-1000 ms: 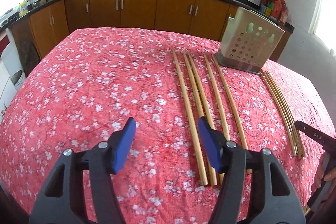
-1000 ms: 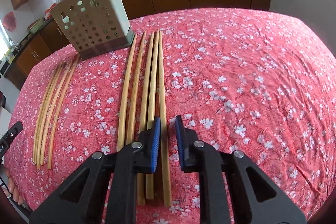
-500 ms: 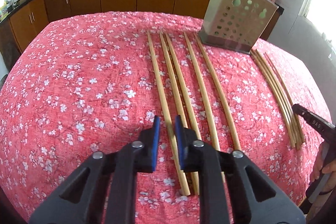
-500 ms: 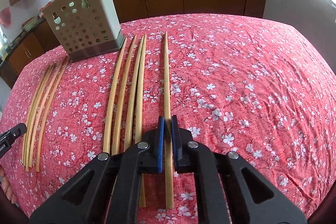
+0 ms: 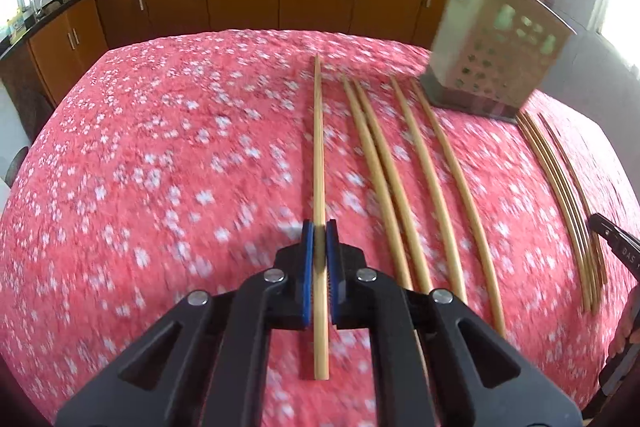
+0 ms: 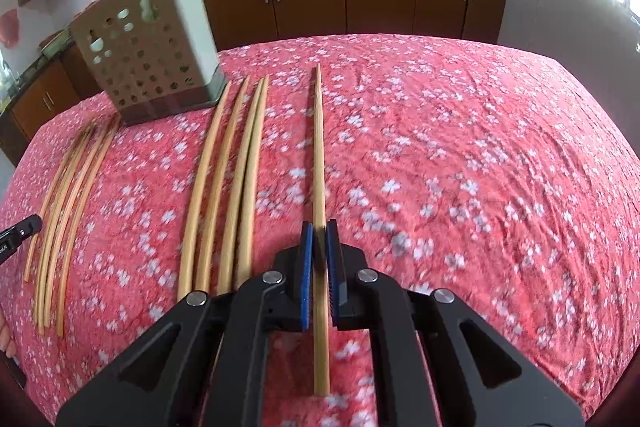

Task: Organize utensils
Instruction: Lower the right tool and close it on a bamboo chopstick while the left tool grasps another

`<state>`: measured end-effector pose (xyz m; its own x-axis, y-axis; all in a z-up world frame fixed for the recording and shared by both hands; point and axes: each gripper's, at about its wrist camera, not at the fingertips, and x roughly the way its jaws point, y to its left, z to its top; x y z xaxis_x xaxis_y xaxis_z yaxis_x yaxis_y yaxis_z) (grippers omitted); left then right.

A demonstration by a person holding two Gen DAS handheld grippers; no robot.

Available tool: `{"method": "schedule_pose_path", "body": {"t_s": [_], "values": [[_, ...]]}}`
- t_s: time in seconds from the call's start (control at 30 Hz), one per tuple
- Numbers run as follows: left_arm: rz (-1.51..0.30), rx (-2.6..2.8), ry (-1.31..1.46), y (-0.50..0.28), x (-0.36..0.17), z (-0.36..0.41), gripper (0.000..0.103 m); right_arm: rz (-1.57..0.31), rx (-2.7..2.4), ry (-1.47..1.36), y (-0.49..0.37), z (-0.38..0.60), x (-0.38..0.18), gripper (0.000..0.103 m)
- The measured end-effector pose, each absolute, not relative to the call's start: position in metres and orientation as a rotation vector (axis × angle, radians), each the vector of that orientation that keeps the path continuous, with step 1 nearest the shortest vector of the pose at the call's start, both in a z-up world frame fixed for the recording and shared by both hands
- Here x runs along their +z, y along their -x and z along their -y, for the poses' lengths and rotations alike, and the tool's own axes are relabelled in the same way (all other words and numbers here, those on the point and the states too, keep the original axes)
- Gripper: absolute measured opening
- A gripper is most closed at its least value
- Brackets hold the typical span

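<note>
— What do the 2 grippers hold?

— The left gripper (image 5: pixel 319 227) has its fingers clamped on 1 chopstick (image 5: pixel 318 147). The right gripper (image 6: pixel 319 229) is clamped on 1 chopstick too (image 6: pixel 319 155).

— Where do these lie?

— Both are over the pink flowered surface (image 6: pixel 460 147), pointing away. 4 more chopsticks (image 6: pixel 224 179) lie in front of the perforated holder (image 6: pixel 148 55). A thin bundle (image 6: pixel 68 187) lies beside the holder's other corner.

Smooth matt wooden chopsticks (image 5: pixel 404 179) lie on wrinkled floral cloth (image 5: pixel 160 167).
</note>
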<state>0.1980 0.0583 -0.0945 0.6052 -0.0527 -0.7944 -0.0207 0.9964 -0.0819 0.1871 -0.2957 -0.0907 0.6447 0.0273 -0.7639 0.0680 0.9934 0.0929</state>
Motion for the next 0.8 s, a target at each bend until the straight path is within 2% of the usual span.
{"method": "schedule_pose_path", "body": {"t_s": [0.27, 0.8], "values": [[-0.886, -0.047, 0.09, -0.199, -0.096, -0.066, 0.008, -0.854, -0.032, -0.155, -0.197, 0.307, -0.094, 0.008], [-0.895, -0.067, 0.064, -0.178, -0.093, -0.067, 0.008, -0.875, -0.023, -0.136, -0.167, 0.304, -0.09, 0.008]]}}
